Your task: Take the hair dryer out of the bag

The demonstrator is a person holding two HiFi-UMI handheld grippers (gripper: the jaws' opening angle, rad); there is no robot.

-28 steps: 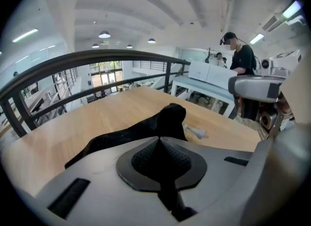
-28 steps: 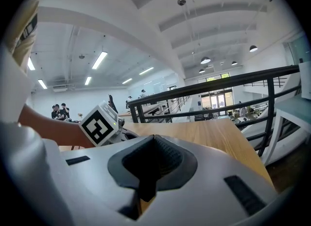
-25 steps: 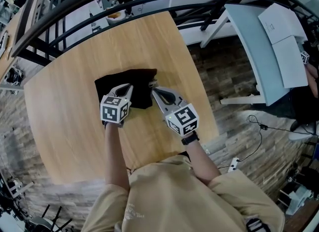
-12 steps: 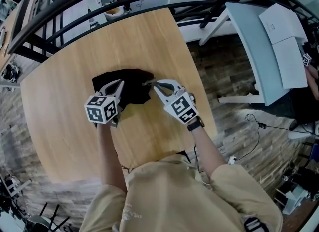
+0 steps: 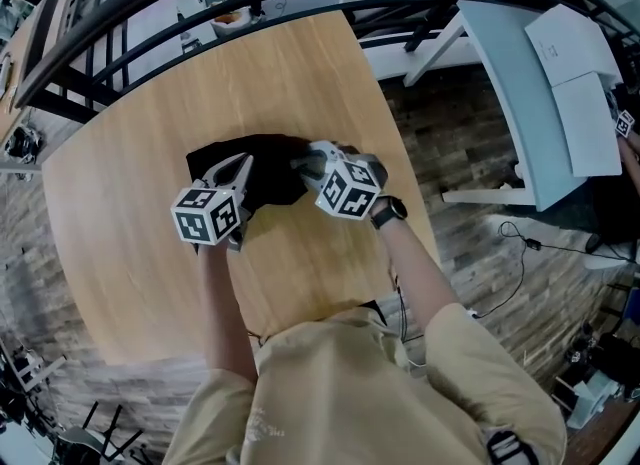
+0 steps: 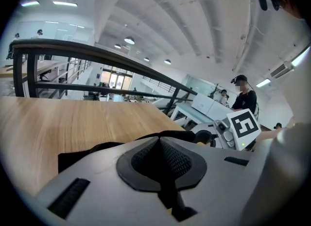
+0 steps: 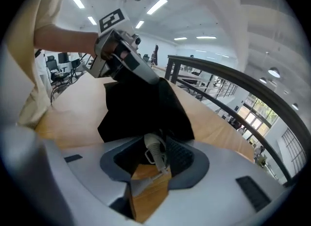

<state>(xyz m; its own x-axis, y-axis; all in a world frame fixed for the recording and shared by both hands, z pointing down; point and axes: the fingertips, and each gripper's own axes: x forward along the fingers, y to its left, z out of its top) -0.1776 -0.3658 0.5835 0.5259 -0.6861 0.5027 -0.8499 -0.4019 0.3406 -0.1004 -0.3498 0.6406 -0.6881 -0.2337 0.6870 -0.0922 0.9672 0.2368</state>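
On the pale wooden table [image 5: 300, 73], the black cloth bag [image 5: 275, 161] is pinched by the closed left gripper [image 5: 241, 161] while the jaws of the right gripper [image 5: 303, 165] are opening around the grey ribbed end of the hair dryer [image 7: 155, 156] at the bag's mouth — let go there, it could be lost back inside.

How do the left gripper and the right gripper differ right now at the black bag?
Jaws: the left gripper is shut on the black bag, while the right gripper is opening, with a grey ribbed part at the bag's edge between its jaws. Approach: in the head view the left gripper comes at the bag from its near side, the right gripper from its right end. Both are at the same bag.
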